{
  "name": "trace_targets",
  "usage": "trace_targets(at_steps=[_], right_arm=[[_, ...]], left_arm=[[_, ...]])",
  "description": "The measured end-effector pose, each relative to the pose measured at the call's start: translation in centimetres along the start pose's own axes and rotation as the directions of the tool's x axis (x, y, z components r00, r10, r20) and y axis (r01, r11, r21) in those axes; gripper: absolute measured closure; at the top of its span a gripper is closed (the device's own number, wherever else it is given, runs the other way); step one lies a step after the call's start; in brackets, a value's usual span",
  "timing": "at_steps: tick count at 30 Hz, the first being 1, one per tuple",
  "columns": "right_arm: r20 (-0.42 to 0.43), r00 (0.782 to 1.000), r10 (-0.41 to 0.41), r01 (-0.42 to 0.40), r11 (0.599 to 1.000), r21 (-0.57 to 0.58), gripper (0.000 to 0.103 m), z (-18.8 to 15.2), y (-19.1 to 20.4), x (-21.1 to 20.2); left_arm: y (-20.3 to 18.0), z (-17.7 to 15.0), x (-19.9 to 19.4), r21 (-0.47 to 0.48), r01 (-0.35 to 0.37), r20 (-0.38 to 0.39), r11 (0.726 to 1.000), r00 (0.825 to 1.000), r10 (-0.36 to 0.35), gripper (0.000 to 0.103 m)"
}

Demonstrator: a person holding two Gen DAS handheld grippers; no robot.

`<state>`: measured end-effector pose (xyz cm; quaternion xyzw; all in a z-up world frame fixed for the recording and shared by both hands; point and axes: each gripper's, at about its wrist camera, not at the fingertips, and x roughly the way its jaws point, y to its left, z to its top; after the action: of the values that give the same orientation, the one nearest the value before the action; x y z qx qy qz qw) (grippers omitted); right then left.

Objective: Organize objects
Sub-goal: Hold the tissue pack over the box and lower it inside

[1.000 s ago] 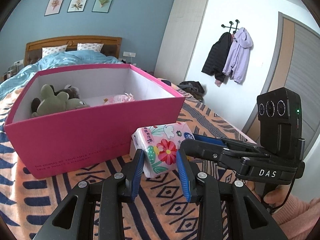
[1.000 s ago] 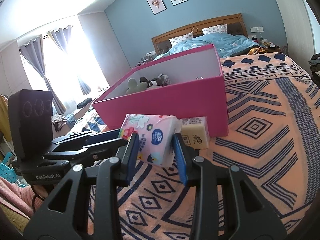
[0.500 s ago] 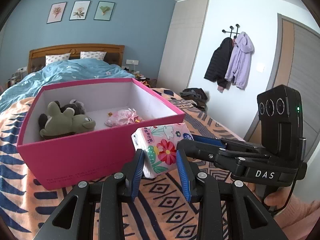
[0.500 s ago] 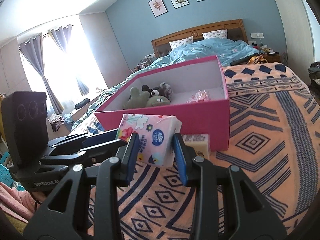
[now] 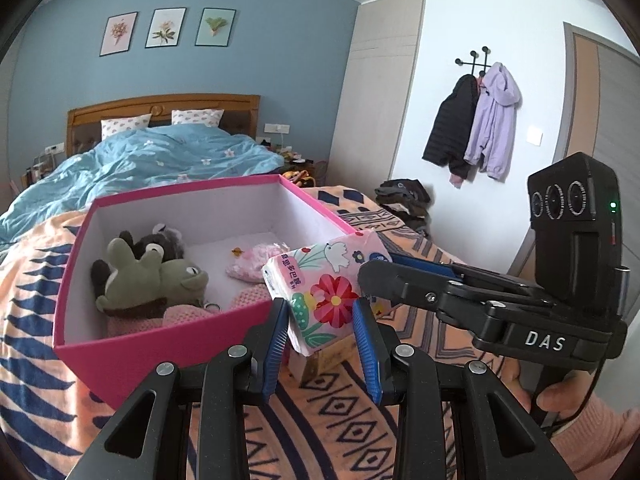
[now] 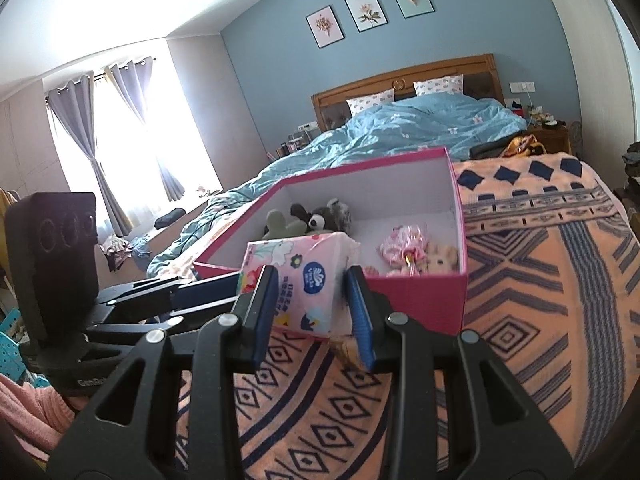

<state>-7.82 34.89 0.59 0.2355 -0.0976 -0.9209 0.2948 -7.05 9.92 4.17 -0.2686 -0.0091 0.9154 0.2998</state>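
Both grippers, left gripper (image 5: 322, 330) and right gripper (image 6: 310, 306), squeeze one tissue pack (image 5: 324, 296), which could bump the pink box (image 5: 168, 344) wall and slip out.

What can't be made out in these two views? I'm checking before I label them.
- Small tan box, left wrist view: mostly hidden under the floral pink tissue pack; its print is unreadable.
- Pink knitted item in the magenta cardboard box: cut off by the near wall.
- Right wrist view: window overexposed, nothing visible outside.
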Motion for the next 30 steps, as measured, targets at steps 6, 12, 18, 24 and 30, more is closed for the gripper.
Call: trace_targets(at_steps=[6,12,18,24,30], right_arm=[[0.015,1.000,0.003,-0.003,1.000,0.005,0.065,0.4,-0.4,0.8],[0.005,1.000,0.003,-0.004,1.000,0.013,0.065,0.0,-0.8,1.7],[0.010,1.000,-0.002,0.002,1.000,0.006,0.065,0.0,-0.6,1.6],[0.010,1.000,-0.014,0.014,1.000,0.001,0.065,0.2,-0.5,1.9],[0.006,1.000,-0.018,0.018,1.000,0.002,0.065,0.5,-0.3,2.3]], left_arm=[[0.7,0.4,0.8,0.003,-0.011,0.014,1.000,1.000,0.011,0.070],[1.4,0.4,1.5,-0.014,-0.015,0.010,1.000,1.000,0.016,0.070],[1.4,0.4,1.6,-0.020,-0.017,0.012,1.000,1.000,0.018,0.070],[1.3,0.7,1.7,-0.020,-0.027,0.010,0.999,1.000,0.027,0.070],[1.4,0.9,1.8,-0.013,-0.045,0.014,0.999,0.999,0.045,0.070]])
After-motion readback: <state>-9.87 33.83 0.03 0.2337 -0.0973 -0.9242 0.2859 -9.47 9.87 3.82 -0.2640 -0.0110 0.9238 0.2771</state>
